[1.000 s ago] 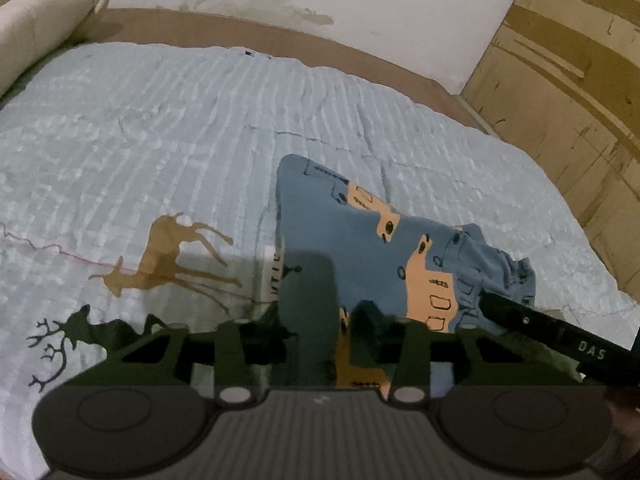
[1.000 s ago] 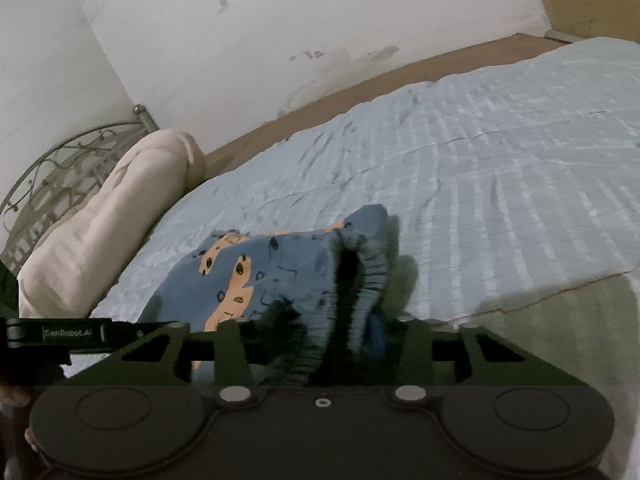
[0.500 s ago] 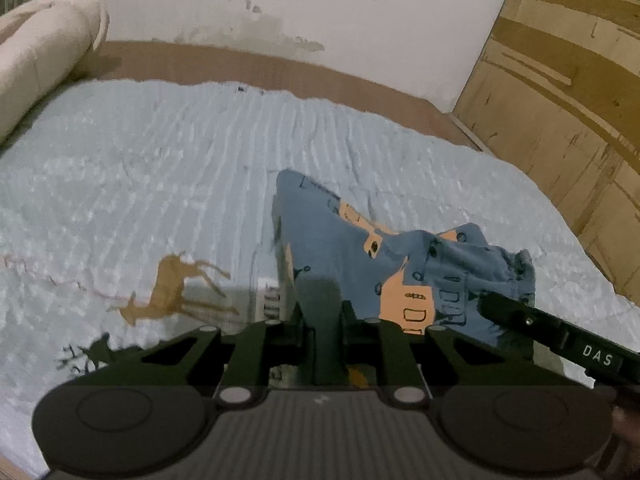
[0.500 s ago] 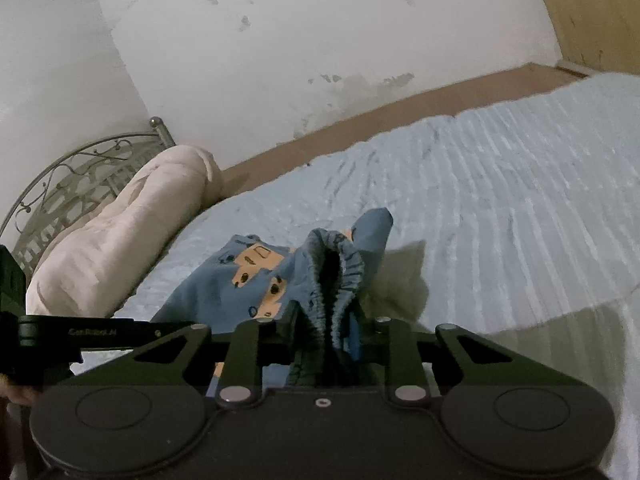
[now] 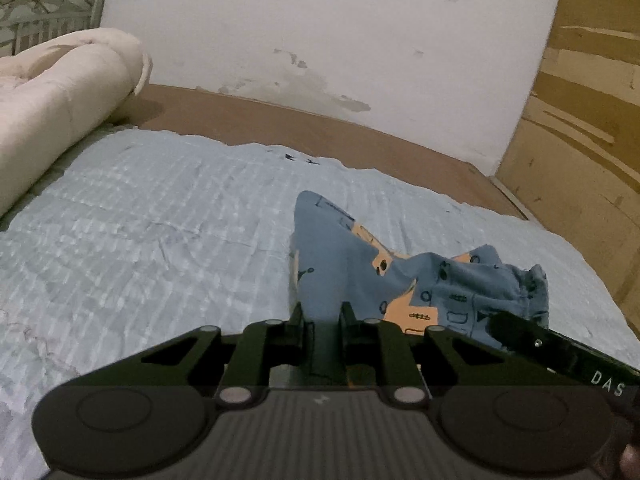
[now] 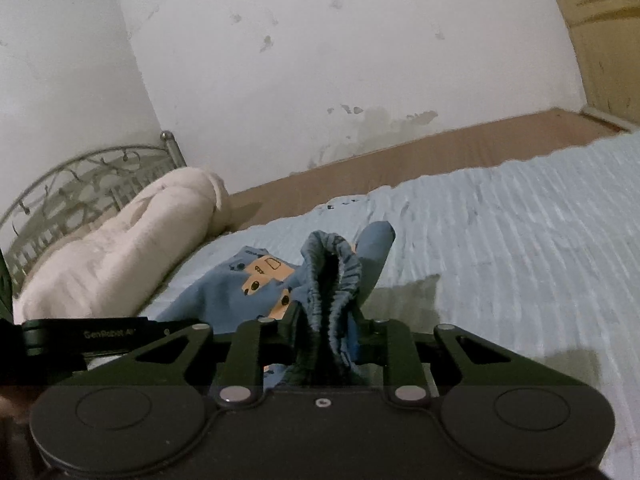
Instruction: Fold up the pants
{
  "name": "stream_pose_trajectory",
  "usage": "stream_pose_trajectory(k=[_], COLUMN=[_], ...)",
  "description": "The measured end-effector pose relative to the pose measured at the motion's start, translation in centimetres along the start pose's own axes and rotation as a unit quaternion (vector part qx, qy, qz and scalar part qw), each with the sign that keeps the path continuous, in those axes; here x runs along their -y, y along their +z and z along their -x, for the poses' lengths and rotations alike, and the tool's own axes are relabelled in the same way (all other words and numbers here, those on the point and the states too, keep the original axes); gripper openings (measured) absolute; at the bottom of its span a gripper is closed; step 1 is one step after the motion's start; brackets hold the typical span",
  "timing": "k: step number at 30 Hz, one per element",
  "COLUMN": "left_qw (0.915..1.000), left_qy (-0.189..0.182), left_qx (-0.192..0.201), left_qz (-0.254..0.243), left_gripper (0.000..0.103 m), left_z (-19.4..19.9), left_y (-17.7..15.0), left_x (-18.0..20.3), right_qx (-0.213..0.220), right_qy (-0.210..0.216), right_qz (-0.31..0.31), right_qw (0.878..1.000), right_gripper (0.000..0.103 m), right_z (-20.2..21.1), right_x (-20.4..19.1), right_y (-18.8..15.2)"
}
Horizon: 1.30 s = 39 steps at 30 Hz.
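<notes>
Small blue pants (image 5: 360,268) with orange car prints hang lifted off the pale blue bedspread (image 5: 160,216). My left gripper (image 5: 322,316) is shut on a leg end of the pants. My right gripper (image 6: 326,320) is shut on the elastic waistband; the bunched pants (image 6: 256,280) trail away to its left. The right gripper's black body (image 5: 560,354) shows at the lower right of the left wrist view. The left gripper's body (image 6: 92,334) shows at the left of the right wrist view.
A rolled cream duvet (image 5: 52,92) lies at the bed's head by a metal headboard (image 6: 80,176). A white wall (image 5: 320,32) and brown mattress edge (image 5: 320,124) lie beyond. A wooden wardrobe (image 5: 584,128) stands at the right.
Both grippers closed on the pants and lifted them off the bedspread. Both views tilted upward, showing more wall.
</notes>
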State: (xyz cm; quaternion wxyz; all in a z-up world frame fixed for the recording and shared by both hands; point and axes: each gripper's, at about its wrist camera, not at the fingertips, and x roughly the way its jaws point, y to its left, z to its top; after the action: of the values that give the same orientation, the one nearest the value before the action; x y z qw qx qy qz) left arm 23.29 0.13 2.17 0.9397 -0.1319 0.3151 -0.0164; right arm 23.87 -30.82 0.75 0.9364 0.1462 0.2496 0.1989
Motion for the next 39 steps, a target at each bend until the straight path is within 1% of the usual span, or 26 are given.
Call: stream_pose_trajectory(k=[5, 12, 14, 15, 16, 17, 18, 19, 20, 22, 23, 25, 26, 27, 32, 34, 36, 37, 39], left_qw=[0.9998, 0.999, 0.9986, 0.9985, 0.9984, 0.9982, 0.9981, 0.998, 0.9979, 0.998, 0.9981, 0.9982, 0.9984, 0.9985, 0.9991, 0.9992, 0.999, 0.9989, 0.9985], left_qy=[0.008, 0.017, 0.022, 0.027, 0.03, 0.032, 0.034, 0.035, 0.038, 0.041, 0.042, 0.04, 0.039, 0.039, 0.04, 0.041, 0.041, 0.041, 0.04], left_qx=[-0.009, -0.037, -0.042, -0.044, -0.044, -0.047, -0.048, -0.05, -0.051, -0.046, -0.044, -0.041, -0.038, -0.034, -0.011, 0.003, 0.017, 0.023, 0.035], left_qz=[0.016, 0.02, 0.021, 0.021, 0.02, 0.018, 0.017, 0.015, 0.015, 0.014, 0.014, 0.016, 0.018, 0.018, 0.011, 0.006, -0.001, -0.005, -0.012], left_gripper=[0.017, 0.019, 0.025, 0.029, 0.036, 0.041, 0.049, 0.058, 0.062, 0.068, 0.07, 0.077, 0.08, 0.084, 0.094, 0.099, 0.101, 0.102, 0.102], left_z=[-2.1, -3.9, -4.0, -4.0, -3.9, -3.8, -3.7, -3.6, -3.3, -2.7, -2.4, -1.6, -1.1, -0.6, 2.2, 3.6, 4.9, 5.6, 7.0], left_y=[0.0, -0.7, -0.8, -0.8, -0.9, -0.8, -0.9, -1.0, -1.0, -1.0, -1.0, -0.9, -0.9, -0.8, -0.7, -0.7, -0.8, -0.8, -1.0], left_x=[-0.4, -1.2, -1.4, -1.4, -1.3, -1.3, -1.3, -1.3, -1.2, -1.3, -1.3, -1.5, -1.5, -1.5, -1.4, -1.3, -1.0, -0.9, -0.6], right_qx=[-0.009, -0.027, -0.029, -0.029, -0.029, -0.029, -0.028, -0.028, -0.027, -0.024, -0.021, -0.014, -0.01, -0.006, 0.023, 0.037, 0.049, 0.056, 0.069], right_qy=[-0.016, -0.026, -0.03, -0.033, -0.039, -0.048, -0.055, -0.06, -0.063, -0.067, -0.07, -0.076, -0.076, -0.076, -0.084, -0.084, -0.083, -0.082, -0.082], right_qz=[0.032, 0.02, 0.016, 0.015, 0.014, 0.015, 0.016, 0.015, 0.012, 0.01, 0.013, 0.02, 0.023, 0.025, 0.045, 0.058, 0.066, 0.069, 0.075], right_qw=[0.999, 0.999, 0.999, 0.999, 0.999, 0.998, 0.998, 0.998, 0.998, 0.997, 0.997, 0.997, 0.997, 0.997, 0.995, 0.994, 0.993, 0.993, 0.991], right_gripper=[0.024, 0.025, 0.027, 0.032, 0.035, 0.038, 0.04, 0.046, 0.053, 0.061, 0.064, 0.074, 0.078, 0.079, 0.095, 0.098, 0.1, 0.102, 0.102], right_z=[-2.8, -4.6, -4.7, -4.7, -4.7, -4.6, -4.6, -4.5, -4.4, -4.0, -3.7, -3.1, -2.7, -2.2, 0.3, 1.5, 2.6, 3.3, 4.6], right_x=[-0.3, 0.8, 1.1, 1.1, 1.2, 1.3, 1.2, 1.3, 1.5, 1.6, 1.5, 1.3, 1.2, 1.1, -0.2, -1.0, -1.6, -2.0, -2.6], right_y=[0.3, -0.6, -0.7, -0.8, -0.9, -0.9, -1.0, -1.0, -1.1, -1.1, -1.1, -1.1, -1.1, -1.1, -0.7, -0.7, -0.7, -0.7, -0.8])
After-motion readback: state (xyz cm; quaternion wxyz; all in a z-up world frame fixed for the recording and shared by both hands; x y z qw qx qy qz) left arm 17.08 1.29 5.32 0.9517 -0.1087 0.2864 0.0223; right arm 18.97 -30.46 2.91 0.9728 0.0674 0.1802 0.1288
